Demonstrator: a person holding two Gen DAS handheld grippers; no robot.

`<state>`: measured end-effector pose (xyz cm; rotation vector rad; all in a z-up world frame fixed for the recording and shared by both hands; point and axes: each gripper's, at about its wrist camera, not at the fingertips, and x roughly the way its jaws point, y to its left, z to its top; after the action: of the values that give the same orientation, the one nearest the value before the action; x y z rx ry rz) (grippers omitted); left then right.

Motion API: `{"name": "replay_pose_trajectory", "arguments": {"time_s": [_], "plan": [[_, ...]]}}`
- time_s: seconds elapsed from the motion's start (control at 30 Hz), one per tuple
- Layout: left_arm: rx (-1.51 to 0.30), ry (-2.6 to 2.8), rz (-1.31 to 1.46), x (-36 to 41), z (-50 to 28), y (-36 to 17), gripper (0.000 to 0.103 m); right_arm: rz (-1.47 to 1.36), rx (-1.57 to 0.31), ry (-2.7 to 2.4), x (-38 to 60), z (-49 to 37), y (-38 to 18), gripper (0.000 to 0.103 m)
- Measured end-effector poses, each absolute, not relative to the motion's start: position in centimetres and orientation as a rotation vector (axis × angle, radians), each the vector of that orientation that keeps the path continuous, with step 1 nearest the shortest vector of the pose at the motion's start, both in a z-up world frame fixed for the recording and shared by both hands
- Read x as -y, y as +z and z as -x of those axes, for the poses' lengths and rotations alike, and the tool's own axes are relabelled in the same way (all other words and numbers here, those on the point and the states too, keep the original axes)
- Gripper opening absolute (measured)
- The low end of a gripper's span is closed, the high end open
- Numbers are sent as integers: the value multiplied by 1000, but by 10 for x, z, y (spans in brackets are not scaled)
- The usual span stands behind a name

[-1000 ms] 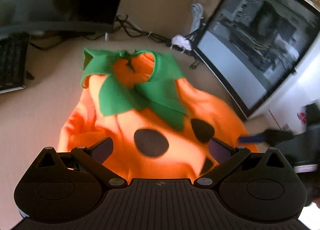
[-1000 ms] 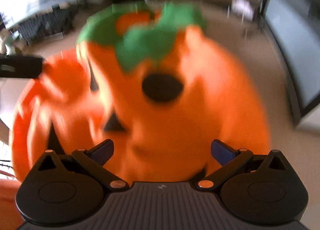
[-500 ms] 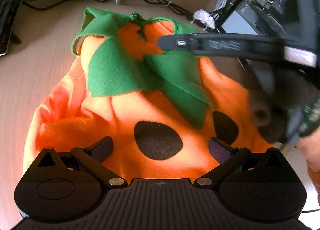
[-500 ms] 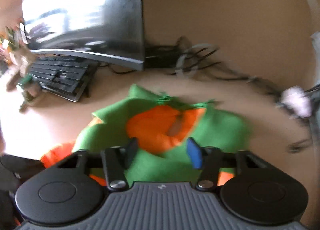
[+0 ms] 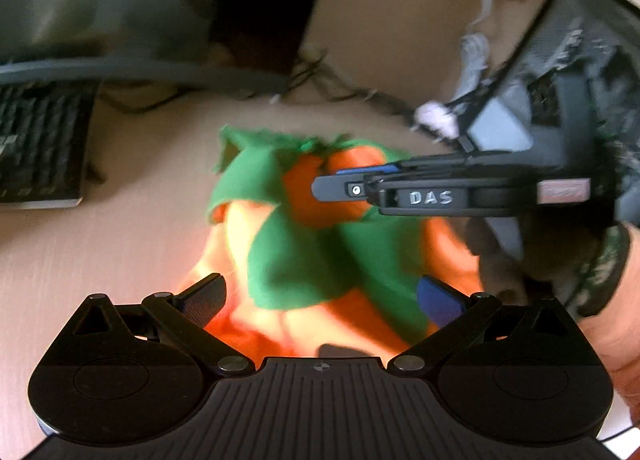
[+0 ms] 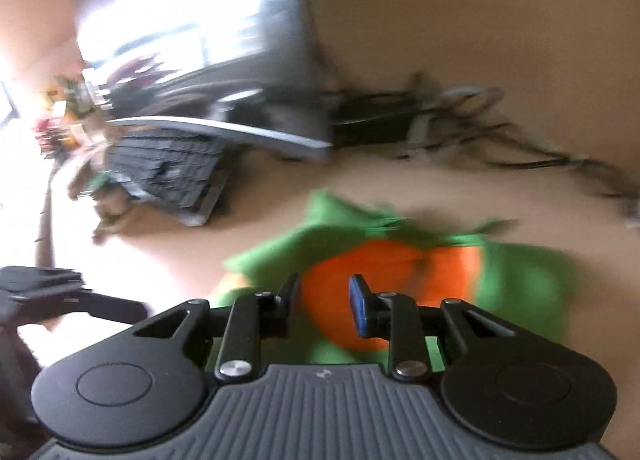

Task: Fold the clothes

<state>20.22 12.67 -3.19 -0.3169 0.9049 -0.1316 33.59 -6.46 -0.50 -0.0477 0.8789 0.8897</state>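
Observation:
An orange pumpkin costume [image 5: 260, 324] with a green leaf collar [image 5: 304, 260] lies on the beige desk [image 5: 100, 252]. My left gripper [image 5: 320, 288] hovers open over the garment's middle, nothing between its pads. My right gripper [image 5: 340, 182] reaches in from the right, over the orange neck opening. In the right wrist view its jaws [image 6: 325, 296] are closing, a narrow gap still showing, with the orange neck fabric [image 6: 400, 272] and green collar [image 6: 528, 280] right under them. The blur hides whether the pads touch the cloth.
A keyboard [image 5: 36, 148] and a monitor [image 5: 120, 0] stand at the back left. Tangled cables [image 5: 360, 96] run along the wall. A glass-sided computer case [image 5: 560, 80] stands at the right. A person's hand [image 5: 612, 320] holds the right gripper. The left gripper's side [image 6: 48, 292] shows at the left.
The right gripper swung from over the costume's front up to the collar and its jaws narrowed from wide to a small gap. The left gripper shifted forward along the garment, still open.

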Motion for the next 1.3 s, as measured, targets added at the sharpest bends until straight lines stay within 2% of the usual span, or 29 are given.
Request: {"name": "replay_pose_trajectory", "arguments": {"time_s": [0.23,0.33,0.4,0.47,0.6,0.8,0.97,1.03,1.1,1.17,1.3], "plan": [[-969,-53,363,-142,-189,-48,103,-38,-1054,976,29,-362,-52,26],[-969,-31,380,-149,-185,-49,103,-76,-1093,1028,22,-359,-53,27],[-967,-21,395,-152,-185,-49,103,-72,-1043,1037,20,-351,-40,22],[-964,-14,403,-155,-186,-48,103,-35,-954,987,20,-345,-24,10],[-932,-52,374,-152,-189,-38,103,362,-672,692,11,-328,-13,9],[-839,-267,395,-141,-215,-27,103,418,-716,539,58,-334,-22,9],[-904,-286,463,-134,-264,-65,103,492,-736,326,93,-341,-38,9],[-962,-204,504,-138,-280,-83,103,421,-752,347,107,-339,-29,13],[-979,-195,545,-140,-280,-87,103,287,-781,428,120,-336,-17,25],[-976,-219,575,-144,-275,-82,103,134,-813,548,132,-331,-9,45],[-998,-267,752,-169,-267,-80,103,-59,-872,675,118,-334,-15,49]]}}
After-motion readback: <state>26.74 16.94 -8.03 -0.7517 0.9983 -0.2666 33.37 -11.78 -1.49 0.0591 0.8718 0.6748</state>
